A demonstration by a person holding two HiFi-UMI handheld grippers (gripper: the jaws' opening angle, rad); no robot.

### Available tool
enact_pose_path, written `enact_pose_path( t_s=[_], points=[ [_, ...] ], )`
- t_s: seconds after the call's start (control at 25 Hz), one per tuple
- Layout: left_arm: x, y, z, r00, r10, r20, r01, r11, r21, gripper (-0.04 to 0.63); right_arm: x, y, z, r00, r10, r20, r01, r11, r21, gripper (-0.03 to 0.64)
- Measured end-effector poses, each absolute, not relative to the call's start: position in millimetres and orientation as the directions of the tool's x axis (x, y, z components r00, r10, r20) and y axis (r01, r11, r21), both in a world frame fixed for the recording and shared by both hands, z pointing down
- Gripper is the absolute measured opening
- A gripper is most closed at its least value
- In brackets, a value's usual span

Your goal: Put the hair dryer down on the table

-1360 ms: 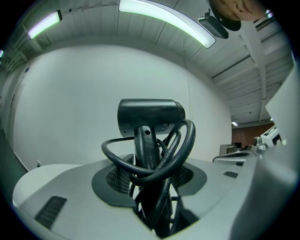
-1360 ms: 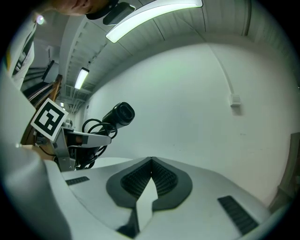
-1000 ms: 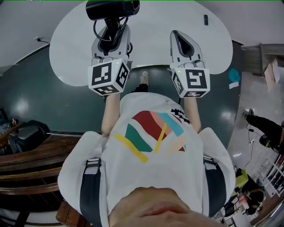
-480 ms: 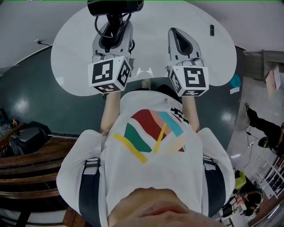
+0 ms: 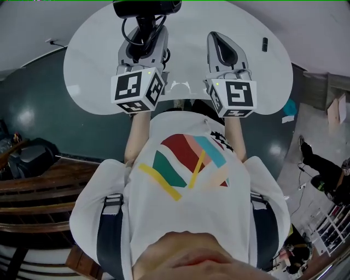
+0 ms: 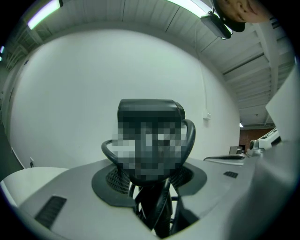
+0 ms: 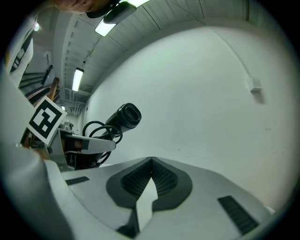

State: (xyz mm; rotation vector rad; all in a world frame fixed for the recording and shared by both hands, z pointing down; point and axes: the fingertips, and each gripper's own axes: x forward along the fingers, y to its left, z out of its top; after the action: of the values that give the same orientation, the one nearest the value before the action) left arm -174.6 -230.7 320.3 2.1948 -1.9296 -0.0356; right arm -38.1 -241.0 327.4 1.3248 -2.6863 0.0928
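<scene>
Shirt (image 5: 186, 180), white with a coloured stripe print, fills the near part of the head view. Beyond it sit the two marker cubes, left (image 5: 136, 90) and right (image 5: 234, 98). My left tongs (image 5: 143, 39) are clamped on the handle of the black hair dryer (image 5: 146, 7). The jaws stand partly apart, with the handle and strands of the looped black cord (image 6: 191, 136) between the pads. The hair dryer rises above the jaw tips with its barrel crosswise. It is held up over the far part of the white tabletop (image 5: 87, 65) and is not yet set down. My right tongs (image 5: 217, 39) sit beside the left, jaws closed tip to tip with nothing between them. A small dark object (image 5: 264, 44) lies on the tabletop at far right, well apart from both tongs. Dark floor (image 5: 33, 109) surrounds the tabletop.
</scene>
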Motion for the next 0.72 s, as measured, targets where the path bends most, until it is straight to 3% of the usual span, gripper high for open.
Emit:
enact_pose_path(
  t_s=[0.72],
  points=[
    [-165,-240,303,0.072,-0.99,0.125,-0.99,-0.056,0.128,0.221,-19,-255,308,-0.609,-0.787,0.104,-0.791,0.612,-0.002,0.011]
  ],
)
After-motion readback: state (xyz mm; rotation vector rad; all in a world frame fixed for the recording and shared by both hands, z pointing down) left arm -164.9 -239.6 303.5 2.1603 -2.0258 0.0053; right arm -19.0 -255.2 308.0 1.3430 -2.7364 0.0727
